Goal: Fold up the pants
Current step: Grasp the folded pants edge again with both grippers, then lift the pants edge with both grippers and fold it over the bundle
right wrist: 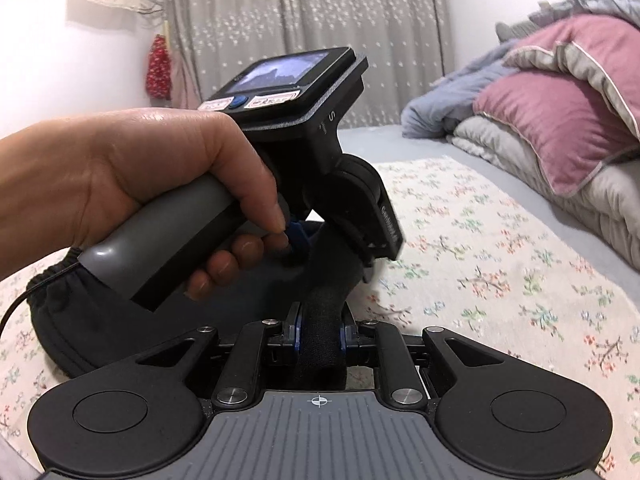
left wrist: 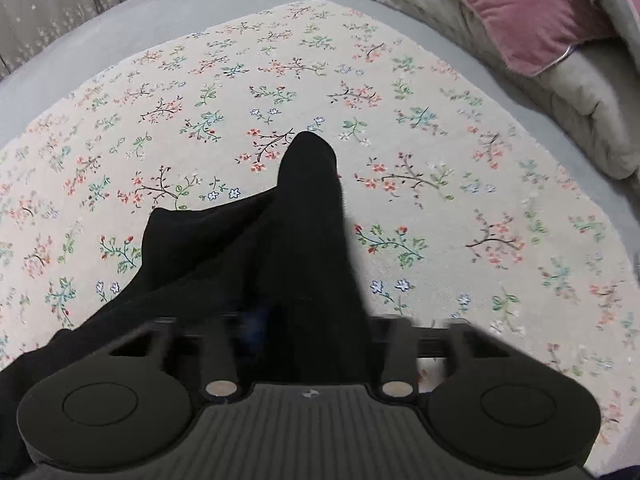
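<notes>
**Both claws on pants, mid-fold over bed**

Left wrist view: black pants (left wrist: 256, 248) drape over the left claw (left wrist: 308, 320) and run forward away from it, long axis pointing up-frame, far tip hanging over the floral sheet (left wrist: 440, 128). The cloth covers the fingers, so I cannot tell if this claw is pinched shut or open. Looser fabric spills down-left. Pink pillow (left wrist: 532, 12) and grey quilt sit at the far right edge of the bed.

Right wrist view: right claw (right wrist: 319, 340) is closed on a thick roll of pants (right wrist: 320, 300), blue pads pressing both sides. The left hand (right wrist: 140, 168) holds its device just ahead and left, very near. The waistband bunches on the sheet at lower left. Next fold likely carries the held part towards the waistband.
</notes>
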`<state>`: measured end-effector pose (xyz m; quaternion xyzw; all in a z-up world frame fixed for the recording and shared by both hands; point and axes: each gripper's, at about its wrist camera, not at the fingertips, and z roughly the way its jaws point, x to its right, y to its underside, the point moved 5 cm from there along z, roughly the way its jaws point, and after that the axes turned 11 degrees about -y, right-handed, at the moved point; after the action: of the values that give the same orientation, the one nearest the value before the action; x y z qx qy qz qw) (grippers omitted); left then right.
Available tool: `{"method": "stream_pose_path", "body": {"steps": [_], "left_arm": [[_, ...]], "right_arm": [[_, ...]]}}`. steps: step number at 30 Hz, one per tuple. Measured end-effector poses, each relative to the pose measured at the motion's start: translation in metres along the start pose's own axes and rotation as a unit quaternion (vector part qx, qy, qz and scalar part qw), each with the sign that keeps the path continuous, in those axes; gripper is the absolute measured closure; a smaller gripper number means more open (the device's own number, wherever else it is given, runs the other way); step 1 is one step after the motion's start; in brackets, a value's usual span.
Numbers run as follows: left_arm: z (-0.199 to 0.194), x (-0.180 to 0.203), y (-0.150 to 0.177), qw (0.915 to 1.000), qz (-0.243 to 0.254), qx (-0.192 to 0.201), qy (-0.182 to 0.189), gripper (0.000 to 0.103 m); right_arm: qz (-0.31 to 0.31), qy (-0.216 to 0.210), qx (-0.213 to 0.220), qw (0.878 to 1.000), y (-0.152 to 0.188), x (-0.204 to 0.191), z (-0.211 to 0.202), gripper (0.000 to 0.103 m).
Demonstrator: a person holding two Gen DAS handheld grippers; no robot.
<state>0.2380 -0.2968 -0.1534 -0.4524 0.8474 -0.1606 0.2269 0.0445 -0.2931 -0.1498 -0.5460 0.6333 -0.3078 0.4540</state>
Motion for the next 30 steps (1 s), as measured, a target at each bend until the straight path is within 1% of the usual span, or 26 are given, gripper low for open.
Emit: {"method": "stream_pose_path", "body": {"steps": [2, 5, 9, 13, 19, 26, 28, 30], "left_arm": [[-0.006, -0.004, -0.004, 0.9999, -0.005, 0.008, 0.003, 0.065], [-0.019, -0.018, -0.005, 0.9995, -0.015, 0.023, 0.015, 0.069], [-0.034, -0.048, 0.004, 0.9982, -0.037, 0.038, 0.029, 0.071], [-0.043, -0.086, 0.021, 0.9958, -0.064, 0.049, 0.043, 0.071], [-0.056, -0.148, 0.053, 0.9898, -0.112, 0.064, 0.059, 0.071], [-0.073, -0.213, 0.087, 0.982, -0.156, 0.085, 0.063, 0.072], [-0.076, -0.232, 0.095, 0.9788, -0.171, 0.091, 0.068, 0.072], [-0.078, -0.252, 0.103, 0.9737, -0.193, 0.095, 0.076, 0.072]], "right_arm": [[-0.009, -0.002, 0.004, 1.0, -0.003, -0.005, 0.001, 0.087], [-0.026, -0.009, 0.014, 1.0, -0.007, -0.016, 0.0, 0.088], [-0.047, -0.022, 0.021, 0.998, -0.014, -0.034, 0.004, 0.088], [-0.072, -0.039, 0.023, 0.996, -0.019, -0.061, 0.009, 0.088], [-0.121, -0.076, 0.025, 0.989, -0.025, -0.113, 0.022, 0.088], [-0.167, -0.119, 0.025, 0.978, -0.028, -0.177, 0.038, 0.089], [-0.185, -0.128, 0.026, 0.974, -0.026, -0.196, 0.042, 0.089], [-0.198, -0.139, 0.024, 0.97, -0.024, -0.213, 0.046, 0.089]]}}
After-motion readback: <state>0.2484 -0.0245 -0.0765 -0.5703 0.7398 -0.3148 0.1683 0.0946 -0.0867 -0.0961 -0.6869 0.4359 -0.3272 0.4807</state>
